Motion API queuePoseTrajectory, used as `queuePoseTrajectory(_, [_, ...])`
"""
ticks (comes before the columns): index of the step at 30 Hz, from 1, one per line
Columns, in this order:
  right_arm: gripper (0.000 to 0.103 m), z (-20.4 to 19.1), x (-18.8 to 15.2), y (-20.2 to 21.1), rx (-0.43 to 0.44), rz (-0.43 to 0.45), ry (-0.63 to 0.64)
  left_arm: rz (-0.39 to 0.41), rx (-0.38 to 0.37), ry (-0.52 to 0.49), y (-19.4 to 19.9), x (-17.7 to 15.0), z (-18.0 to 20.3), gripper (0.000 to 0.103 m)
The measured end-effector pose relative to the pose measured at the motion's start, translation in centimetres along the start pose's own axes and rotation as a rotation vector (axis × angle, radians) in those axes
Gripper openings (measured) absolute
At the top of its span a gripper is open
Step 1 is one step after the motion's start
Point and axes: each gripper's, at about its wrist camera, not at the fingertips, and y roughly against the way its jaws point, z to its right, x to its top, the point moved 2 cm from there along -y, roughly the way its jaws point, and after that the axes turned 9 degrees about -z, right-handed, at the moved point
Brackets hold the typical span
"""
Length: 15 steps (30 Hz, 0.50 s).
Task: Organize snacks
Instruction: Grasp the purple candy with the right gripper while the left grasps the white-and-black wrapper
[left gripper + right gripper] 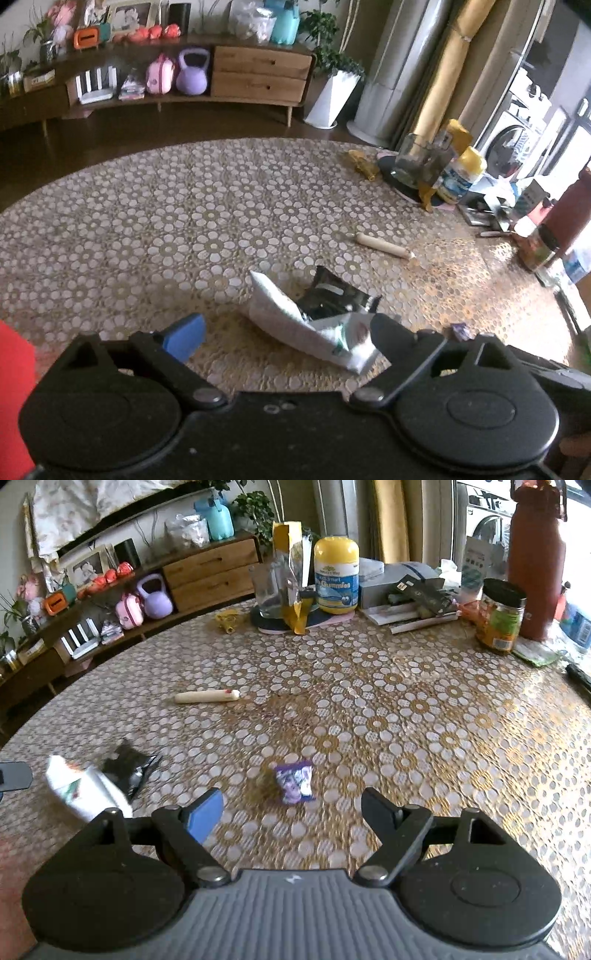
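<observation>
Early going here: both claws gape wide and carry nothing. Left claw (284, 334) hovers over the white packet (295, 325) and black packet (332, 295); right claw (295, 812) lines up the purple snack (294, 781). Everything's loose on the worktop (406, 709), unsorted.

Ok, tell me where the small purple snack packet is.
In the right wrist view the purple snack packet lies on the floral tablecloth, centred just ahead of the open right gripper, right of the white pouch.

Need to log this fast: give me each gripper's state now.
Left gripper: open, holding nothing; white snack packet lies between its fingers.
Right gripper: open, empty, above the purple candy.
</observation>
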Motion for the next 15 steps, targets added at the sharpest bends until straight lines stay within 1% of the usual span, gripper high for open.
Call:
queuePoseTrajectory(4, [0.082, 0.2, 0.6, -1.7, -0.004, -0.009, -0.005, -0.029, -0.007, 0.028, -2.0, 0.8, -0.2, 0.088])
queuePoseTrajectory(7, [0.082, 0.0, 0.8, -2.5, -0.017, -0.006, 0.009, -0.059, -0.033, 0.064, -3.4, 1.1, -0.5, 0.084])
queuePoseTrajectory(8, [0.078, -0.1, 0.9, -2.8, -0.024, -0.005, 0.013, -0.067, -0.042, 0.071, -3.8, 1.1, -0.5, 0.083])
queuePoseTrajectory(10, [0.073, -0.1, 1.0, -3.3, -0.019, -0.012, 0.009, -0.077, -0.057, 0.077, -4.4, 1.2, -0.6, 0.080])
queuePoseTrajectory(12, [0.072, -0.1, 0.9, -3.4, -0.023, -0.004, 0.012, -0.073, -0.077, 0.084, -4.7, 1.2, -0.6, 0.079])
queuePoseTrajectory(13, [0.068, -0.2, 0.9, -3.5, -0.029, 0.003, 0.020, -0.073, -0.088, 0.086, -4.9, 1.2, -0.6, 0.076])
queuePoseTrajectory(14, [0.059, -0.3, 0.9, -3.5, -0.034, 0.006, 0.023, -0.074, -0.102, 0.089, -4.9, 1.3, -0.6, 0.072])
queuePoseTrajectory(15, [0.057, -0.3, 0.8, -3.4, -0.039, 0.009, 0.027, -0.073, -0.109, 0.090, -4.9, 1.4, -0.5, 0.072])
